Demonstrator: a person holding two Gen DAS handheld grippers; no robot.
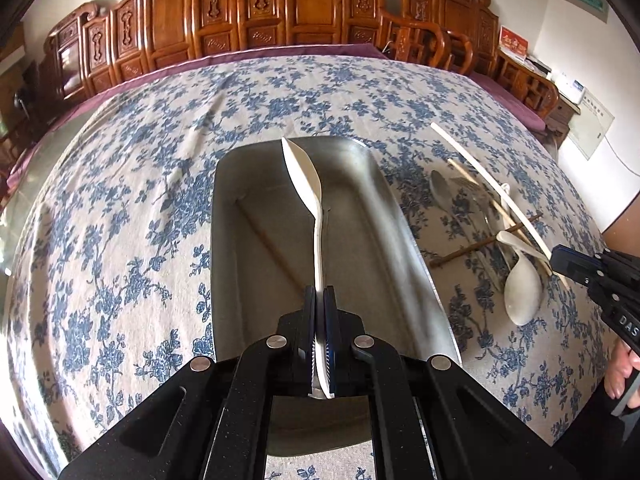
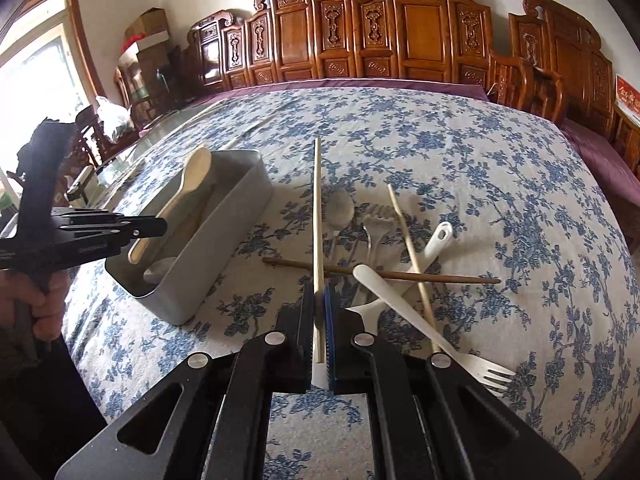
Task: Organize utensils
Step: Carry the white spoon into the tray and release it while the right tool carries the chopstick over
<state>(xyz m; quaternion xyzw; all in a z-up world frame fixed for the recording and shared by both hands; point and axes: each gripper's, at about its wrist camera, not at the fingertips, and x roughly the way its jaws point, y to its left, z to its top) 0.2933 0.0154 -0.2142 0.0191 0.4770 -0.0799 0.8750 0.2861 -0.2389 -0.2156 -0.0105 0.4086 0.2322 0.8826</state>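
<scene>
My left gripper (image 1: 319,300) is shut on a pale spoon (image 1: 306,178), held by its handle above the grey metal bin (image 1: 394,216). From the right wrist view the spoon (image 2: 188,184) hangs over the bin (image 2: 224,220). My right gripper (image 2: 319,300) is shut on a light wooden chopstick (image 2: 317,208) that points forward above the utensil pile. The pile holds a white fork (image 2: 424,324), a white ladle (image 2: 434,242), a clear fork (image 2: 374,228), a clear spoon (image 2: 340,208), a dark chopstick (image 2: 400,276) and another light chopstick (image 2: 412,260).
A blue floral tablecloth (image 1: 120,200) covers the table. Carved wooden screens (image 2: 400,32) and chairs (image 2: 532,84) stand behind the far edge. A white spoon (image 1: 522,284) lies at the near end of the pile. Boxes (image 2: 148,36) are stacked at the back left.
</scene>
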